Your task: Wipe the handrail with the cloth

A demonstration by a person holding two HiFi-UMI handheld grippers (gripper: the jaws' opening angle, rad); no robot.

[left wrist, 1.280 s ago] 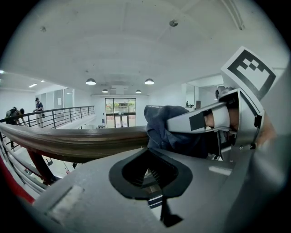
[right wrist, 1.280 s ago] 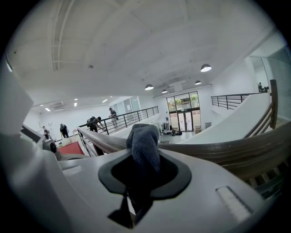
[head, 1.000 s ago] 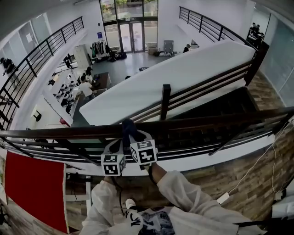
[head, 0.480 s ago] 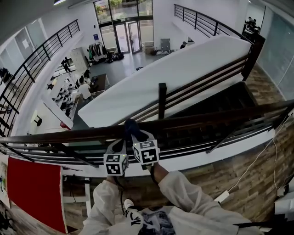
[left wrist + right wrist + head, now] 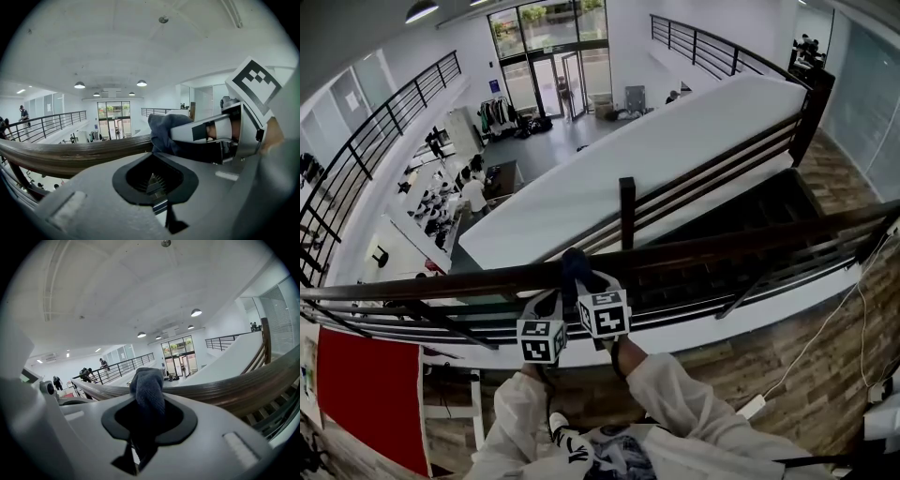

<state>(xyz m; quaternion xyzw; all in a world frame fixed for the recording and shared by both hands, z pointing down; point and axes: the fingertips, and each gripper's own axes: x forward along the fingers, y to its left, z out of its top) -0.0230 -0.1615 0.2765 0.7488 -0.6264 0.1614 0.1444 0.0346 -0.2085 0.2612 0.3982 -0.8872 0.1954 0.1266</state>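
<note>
So the person is standing right up at the dark brown wooden handrail (image 5: 722, 246), white sleeves (image 5: 666, 394) reaching towards it, both tools close together on their side of it. The right gripper (image 5: 586, 286) has its jaws clamped on a dark blue cloth (image 5: 573, 262), and the bunched end of that cloth sits on top of the handrail, touching it (the right gripper view shows it well: cloth (image 5: 147, 385) poking up out of the jaws against the handrail (image 5: 243, 385)). The left gripper (image 5: 546, 302) is just beside it, a bit lower than the handrail's top. Its jaws (image 5: 154, 180) are pressed together with nothing between them.
</note>
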